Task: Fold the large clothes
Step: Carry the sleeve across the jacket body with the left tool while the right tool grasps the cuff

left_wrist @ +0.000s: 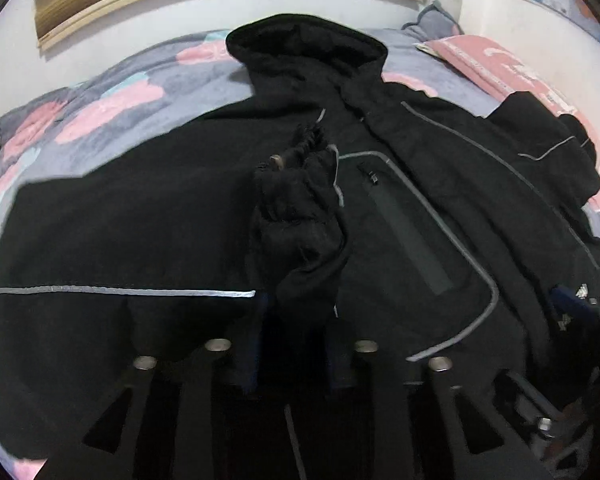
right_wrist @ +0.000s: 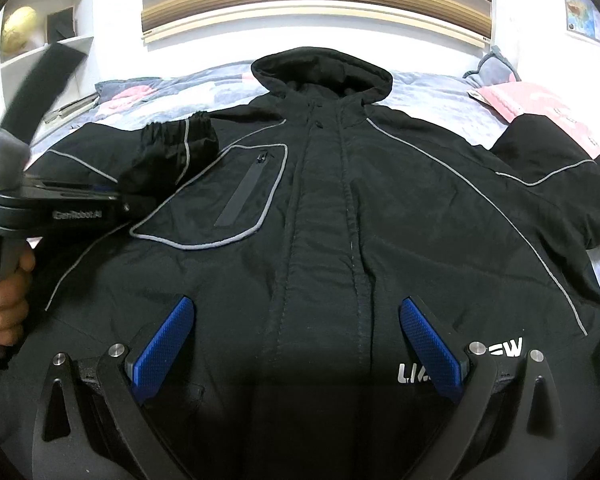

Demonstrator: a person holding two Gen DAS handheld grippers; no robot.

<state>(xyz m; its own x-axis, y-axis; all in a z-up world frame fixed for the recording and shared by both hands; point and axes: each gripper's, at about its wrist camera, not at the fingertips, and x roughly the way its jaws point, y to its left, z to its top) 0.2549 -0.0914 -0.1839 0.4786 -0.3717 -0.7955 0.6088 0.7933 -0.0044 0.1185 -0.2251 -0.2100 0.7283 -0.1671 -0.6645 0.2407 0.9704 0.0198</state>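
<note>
The left gripper (left_wrist: 296, 344) is clenched on the cuff end of the jacket's sleeve (left_wrist: 296, 216), and the bunched fabric stands up between its fingers, so it looks like the sleeve is being carried in across the chest to start the fold. From the right wrist view you can see that same sleeve (right_wrist: 172, 156) lying over the left shoulder area, just beside the grey-piped chest pocket (right_wrist: 236, 196), with the person's hand (right_wrist: 4, 308) on the handle at the left edge. The right gripper (right_wrist: 296, 344) hangs released, blue pads (right_wrist: 164, 348) spread wide over the zipper line near the hem, holding nothing; my guess is it's waiting to take the other side. The black hooded jacket (right_wrist: 380, 208) is laid front-up on the flowery bedspread (left_wrist: 100, 104), hood (right_wrist: 320, 72) at the far end toward the wall, and the right sleeve (right_wrist: 560, 184) is still flopped out by the pink pillow (right_wrist: 540, 104).
</note>
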